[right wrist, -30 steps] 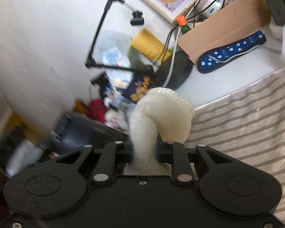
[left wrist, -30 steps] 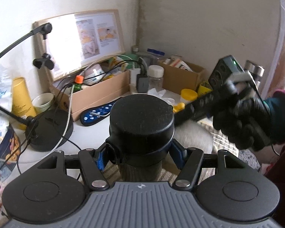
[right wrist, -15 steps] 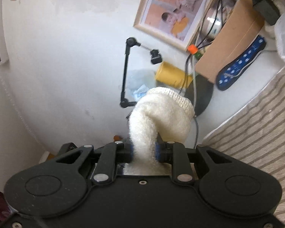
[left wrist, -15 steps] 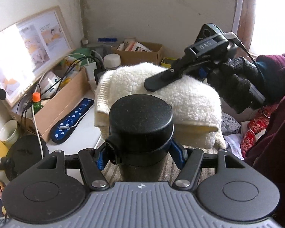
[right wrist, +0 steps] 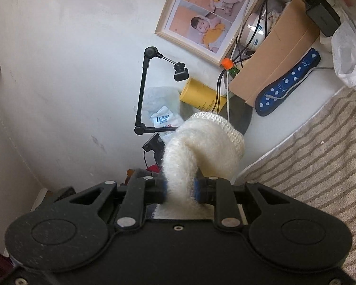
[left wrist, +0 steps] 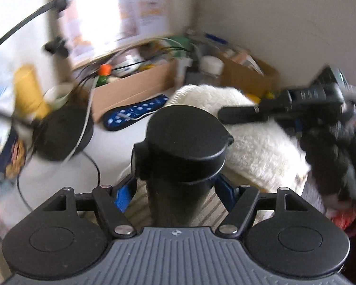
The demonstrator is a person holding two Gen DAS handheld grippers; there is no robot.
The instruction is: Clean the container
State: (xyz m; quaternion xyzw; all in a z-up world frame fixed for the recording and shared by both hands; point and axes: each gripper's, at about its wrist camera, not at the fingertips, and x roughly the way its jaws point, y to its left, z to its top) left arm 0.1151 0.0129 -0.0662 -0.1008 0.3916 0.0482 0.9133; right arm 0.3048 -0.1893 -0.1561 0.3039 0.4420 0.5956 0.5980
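My left gripper point(left wrist: 175, 190) is shut on a black container with a black lid point(left wrist: 185, 137), held upright above the striped cloth. My right gripper point(right wrist: 179, 186) is shut on a folded white towel point(right wrist: 206, 140). In the left wrist view the towel point(left wrist: 249, 128) hangs just behind and to the right of the lid, close to it; I cannot tell if they touch. The right gripper point(left wrist: 239, 114) reaches in from the right, held by a black-gloved hand point(left wrist: 332, 152). The left wrist view is motion-blurred.
A white table point(left wrist: 111, 147) holds a cardboard box point(left wrist: 135, 87), a blue dotted power strip point(left wrist: 135, 114), a black stand base point(left wrist: 64, 133), a yellow tube point(right wrist: 201, 93) and cables. A framed photo point(right wrist: 211, 14) leans on the wall. A striped cloth point(right wrist: 320, 161) covers the near surface.
The left wrist view has swung back to the left and blurred. The towel and right gripper now sit lower and further right of the lid. The right wrist view tilted slightly.
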